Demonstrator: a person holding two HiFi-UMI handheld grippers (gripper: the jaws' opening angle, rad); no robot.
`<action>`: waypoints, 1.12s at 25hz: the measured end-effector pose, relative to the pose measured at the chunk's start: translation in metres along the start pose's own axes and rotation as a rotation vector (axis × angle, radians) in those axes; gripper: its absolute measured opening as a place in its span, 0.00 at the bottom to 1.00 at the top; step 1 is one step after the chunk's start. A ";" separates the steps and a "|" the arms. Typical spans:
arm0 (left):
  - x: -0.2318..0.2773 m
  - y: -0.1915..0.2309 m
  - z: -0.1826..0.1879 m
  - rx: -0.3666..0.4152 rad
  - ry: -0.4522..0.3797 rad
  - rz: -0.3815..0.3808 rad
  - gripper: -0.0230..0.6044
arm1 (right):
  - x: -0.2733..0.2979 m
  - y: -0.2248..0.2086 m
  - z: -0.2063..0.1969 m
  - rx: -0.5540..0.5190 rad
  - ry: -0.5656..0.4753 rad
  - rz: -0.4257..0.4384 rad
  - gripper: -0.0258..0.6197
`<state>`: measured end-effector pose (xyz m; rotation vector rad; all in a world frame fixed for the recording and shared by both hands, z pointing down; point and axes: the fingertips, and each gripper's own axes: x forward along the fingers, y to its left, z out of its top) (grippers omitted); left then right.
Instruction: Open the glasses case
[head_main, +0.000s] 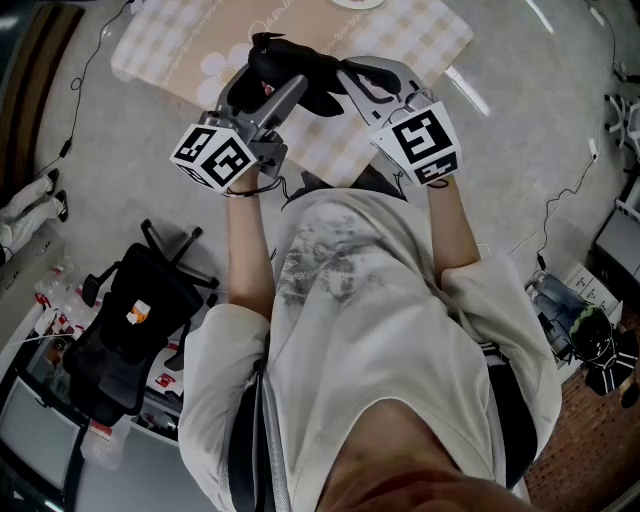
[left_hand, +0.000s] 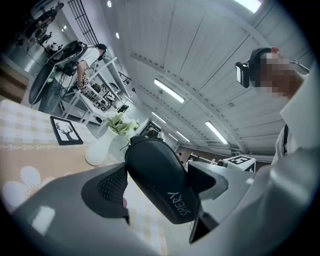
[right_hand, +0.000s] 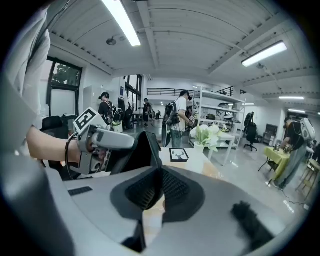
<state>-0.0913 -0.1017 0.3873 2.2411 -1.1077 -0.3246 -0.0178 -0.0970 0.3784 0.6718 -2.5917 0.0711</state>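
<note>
Left gripper (left_hand: 159, 186) is clamped across the case (head_main: 300, 72) body. Case is held in the air over the table (head_main: 160, 45), upper centre of head view. Right gripper (right_hand: 160, 172) jaws are almost together, apparently pinched on a thin edge of case. Risk: with so small a bite, that edge could be lost on pulling, or case twisted out of left clamp. Case: black, rounded shell, white lettering; seam state not readable.

Black glasses case (left_hand: 160, 180): white lettering "SHERY" on shell.
</note>
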 end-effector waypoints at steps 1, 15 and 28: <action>0.000 0.000 0.000 0.001 0.000 0.001 0.66 | 0.000 0.000 0.000 -0.003 0.000 0.000 0.09; -0.001 0.000 -0.001 0.004 -0.003 0.006 0.66 | 0.001 0.001 -0.001 -0.028 0.002 0.002 0.09; 0.000 0.001 0.000 -0.001 -0.004 0.001 0.65 | 0.001 0.001 -0.001 -0.041 0.008 0.002 0.09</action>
